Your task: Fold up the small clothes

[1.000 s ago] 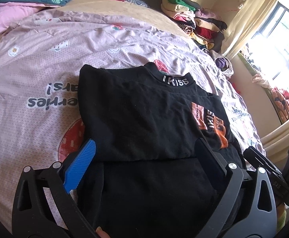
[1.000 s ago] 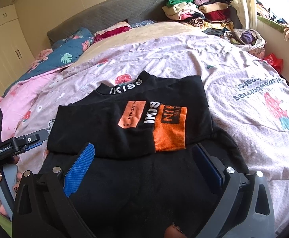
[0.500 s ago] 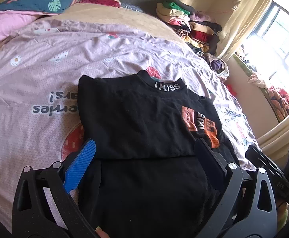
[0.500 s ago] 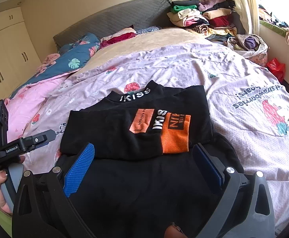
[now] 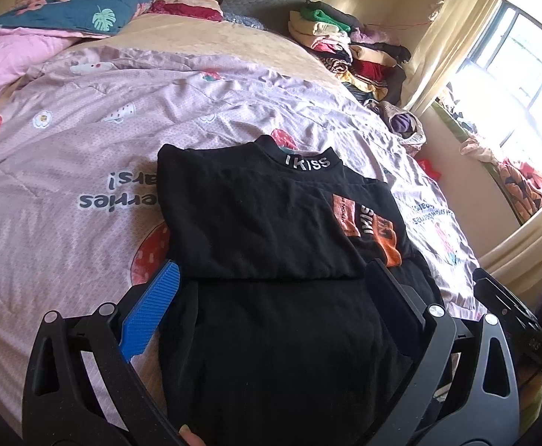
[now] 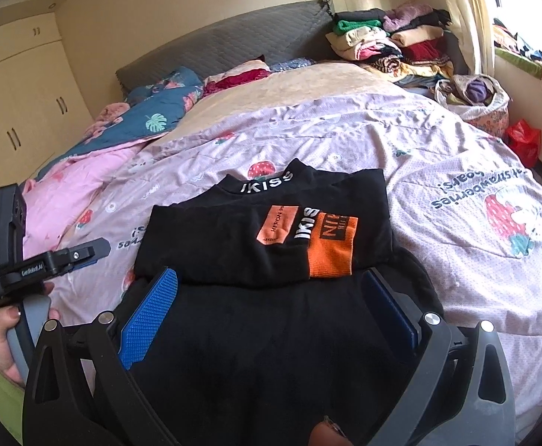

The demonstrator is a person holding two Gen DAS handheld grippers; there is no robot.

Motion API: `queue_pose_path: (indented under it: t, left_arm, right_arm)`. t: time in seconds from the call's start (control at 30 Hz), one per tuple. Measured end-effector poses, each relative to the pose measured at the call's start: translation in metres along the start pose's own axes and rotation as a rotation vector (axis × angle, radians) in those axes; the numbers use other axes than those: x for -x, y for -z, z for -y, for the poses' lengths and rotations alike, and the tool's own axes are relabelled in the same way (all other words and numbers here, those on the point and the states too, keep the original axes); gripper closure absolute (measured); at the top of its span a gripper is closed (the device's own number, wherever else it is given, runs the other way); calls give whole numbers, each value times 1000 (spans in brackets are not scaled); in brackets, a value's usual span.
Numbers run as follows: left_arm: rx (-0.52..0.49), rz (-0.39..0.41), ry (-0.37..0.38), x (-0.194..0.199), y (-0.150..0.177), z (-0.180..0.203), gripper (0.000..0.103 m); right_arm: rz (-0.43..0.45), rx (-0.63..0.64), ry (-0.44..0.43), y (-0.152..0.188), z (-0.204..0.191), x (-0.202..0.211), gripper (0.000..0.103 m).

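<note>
Both tools hang above the near hem of the black top (image 5: 271, 230), which lies flat on the bed (image 5: 85, 156). The left tool (image 5: 271, 278) has its jaws spread wide with nothing between them, the blue pad over the garment's left edge. The right tool (image 6: 267, 278) is just as wide and empty, over the same lower panel.

The risk, as I judge it: the sleeves lie folded inward and loose across the chest, the orange cuff (image 6: 332, 249) just ahead of the right tool. A pinch that takes only the top layer of the hem, or one tool lifting faster than the other, would likely drag those sleeves askew and skew the fold.

The long axis runs straight away from the tools, with the lettered collar (image 5: 308, 163) at the far end, pointing towards the headboard (image 6: 226, 44).
</note>
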State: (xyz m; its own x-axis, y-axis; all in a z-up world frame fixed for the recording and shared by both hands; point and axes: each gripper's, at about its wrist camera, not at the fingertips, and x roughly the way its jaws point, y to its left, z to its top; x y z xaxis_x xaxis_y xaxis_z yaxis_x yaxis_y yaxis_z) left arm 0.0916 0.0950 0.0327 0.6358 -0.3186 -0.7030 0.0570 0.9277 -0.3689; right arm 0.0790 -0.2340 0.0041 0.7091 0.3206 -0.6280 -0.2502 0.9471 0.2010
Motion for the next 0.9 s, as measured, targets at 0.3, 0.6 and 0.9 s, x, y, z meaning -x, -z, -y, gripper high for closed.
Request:
queue_pose_path:
  t: [0.3,0.6,0.9]
  left_arm:
    - [3,6,-24,14,11,-2,10]
    - [17,-10,-62,22,28,-12,10]
    - [23,-39,-108,25,44,-21,10]
  right_arm:
    - [4,18,6,13,4,16,5]
    - [-27,31,32,32,15,25,5]
    - [-29,23,40,43,26,35,5]
